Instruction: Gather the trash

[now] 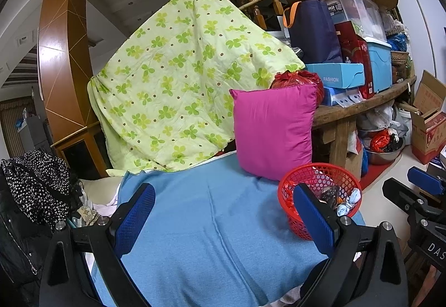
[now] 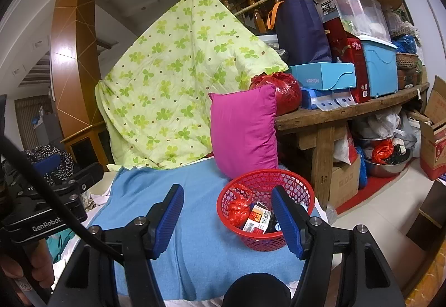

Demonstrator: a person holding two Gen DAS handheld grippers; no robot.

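Note:
A red mesh basket (image 1: 323,176) (image 2: 262,181) stands at the right edge of a blue cloth surface (image 1: 211,223) (image 2: 195,240). It holds trash: a red plastic wrapper (image 2: 238,208), a printed packet (image 2: 257,219) and a knotted pale blue scrap (image 1: 348,201). My left gripper (image 1: 224,219) is open and empty above the blue cloth, left of the basket. My right gripper (image 2: 227,219) is open and empty, its right finger in front of the basket. The right gripper also shows at the right edge of the left wrist view (image 1: 418,190).
A magenta pillow (image 1: 273,131) (image 2: 242,128) leans behind the basket. A clover-print quilt (image 1: 181,75) hangs behind. A wooden bench (image 2: 348,112) with boxes stands to the right. Dark spotted clothing (image 1: 36,184) lies at left. Cartons and a steel bowl (image 2: 387,165) sit on the floor.

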